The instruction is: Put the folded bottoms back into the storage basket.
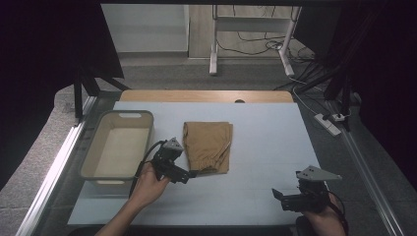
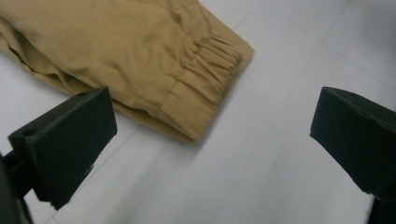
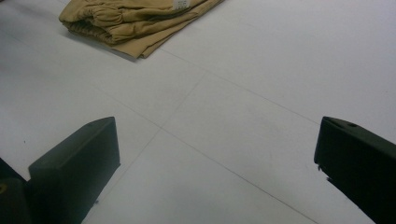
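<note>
The white table (image 1: 265, 147) is matte, with thin seam lines that show in the right gripper view. At its left stands a grey plastic bin (image 1: 93, 147) with rounded corners. The tan folded garment (image 1: 207, 146) lies flat near the middle, just beside the bin. The left gripper view shows its gathered elastic hem, which from above is probably too small to read. The left gripper (image 1: 192, 173) hovers at the garment's near corner, its 2 jaws wide apart. The right gripper (image 1: 276, 194) is well apart from it, jaws also wide, its base cut off below.
</note>
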A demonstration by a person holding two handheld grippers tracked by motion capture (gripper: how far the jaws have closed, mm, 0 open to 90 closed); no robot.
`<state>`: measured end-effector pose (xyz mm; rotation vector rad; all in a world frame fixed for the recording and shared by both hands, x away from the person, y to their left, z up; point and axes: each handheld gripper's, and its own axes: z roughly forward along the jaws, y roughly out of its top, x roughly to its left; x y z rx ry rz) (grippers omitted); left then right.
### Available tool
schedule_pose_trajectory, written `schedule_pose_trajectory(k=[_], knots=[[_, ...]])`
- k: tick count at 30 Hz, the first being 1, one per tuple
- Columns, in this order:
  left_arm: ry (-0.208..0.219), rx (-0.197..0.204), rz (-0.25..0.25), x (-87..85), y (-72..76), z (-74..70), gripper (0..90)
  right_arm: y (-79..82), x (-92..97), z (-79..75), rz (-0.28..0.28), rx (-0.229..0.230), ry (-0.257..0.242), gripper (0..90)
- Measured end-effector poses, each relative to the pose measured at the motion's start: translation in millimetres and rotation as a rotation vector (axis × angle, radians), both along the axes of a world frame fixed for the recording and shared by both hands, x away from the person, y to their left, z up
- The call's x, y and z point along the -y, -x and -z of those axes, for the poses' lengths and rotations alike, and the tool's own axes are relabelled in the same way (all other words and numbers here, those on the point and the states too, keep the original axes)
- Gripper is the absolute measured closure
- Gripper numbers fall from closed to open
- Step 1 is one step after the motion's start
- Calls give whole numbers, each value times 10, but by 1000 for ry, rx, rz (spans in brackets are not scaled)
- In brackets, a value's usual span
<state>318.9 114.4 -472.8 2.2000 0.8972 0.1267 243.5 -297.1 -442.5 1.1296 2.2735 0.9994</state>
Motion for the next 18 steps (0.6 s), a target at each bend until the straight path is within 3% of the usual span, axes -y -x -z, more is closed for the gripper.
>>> schedule_pose_trajectory(k=[8,14,18], knots=[[-51,-8,-57,42,-170,101,0,-4,-1,2,-4,-3,1,6],[-58,-16,-82,83,-266,124,0,-2,-5,2,-8,-3,3,6],[-98,-19,-107,101,-344,158,0,-3,-3,2,-8,-3,2,6]])
